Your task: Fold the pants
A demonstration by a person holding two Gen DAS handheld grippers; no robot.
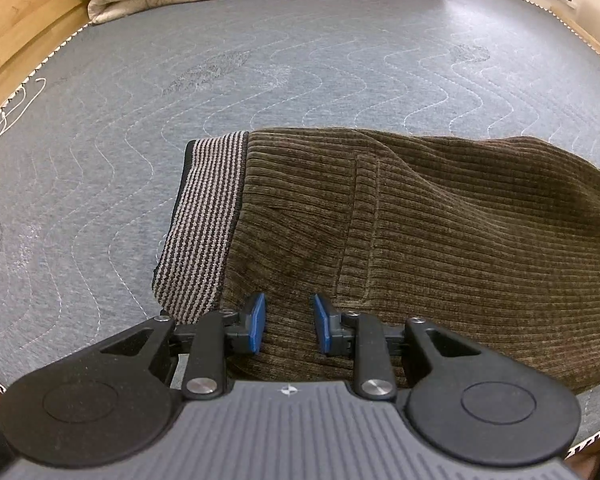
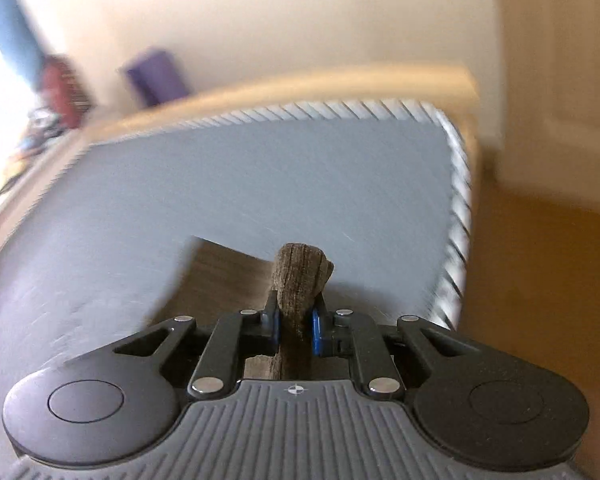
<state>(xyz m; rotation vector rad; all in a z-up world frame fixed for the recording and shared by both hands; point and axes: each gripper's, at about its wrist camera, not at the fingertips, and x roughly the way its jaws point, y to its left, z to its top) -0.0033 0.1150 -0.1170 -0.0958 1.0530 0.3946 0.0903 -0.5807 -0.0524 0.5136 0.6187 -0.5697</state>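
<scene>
Now I have my right gripper point(image 2: 296, 330) clamped on a bunch of the brown pants point(image 1: 420, 240) lying low-centre on the mattress point(image 1: 260, 80), my left gripper point(image 1: 288, 322) parted over the waistband point(image 1: 208, 220); next, carry that fabric across.

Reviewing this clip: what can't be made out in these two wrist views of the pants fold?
- Left wrist view: the brown corduroy pants run off the right edge, so the legs and hems are cut off.
- Left wrist view: the left gripper body hides the cloth's near edge; its jaws stand apart, contact unclear.
- Right wrist view: motion blur smears the mattress and the room behind.
- Right wrist view: which part of the pants the right gripper pinches is unclear.
</scene>
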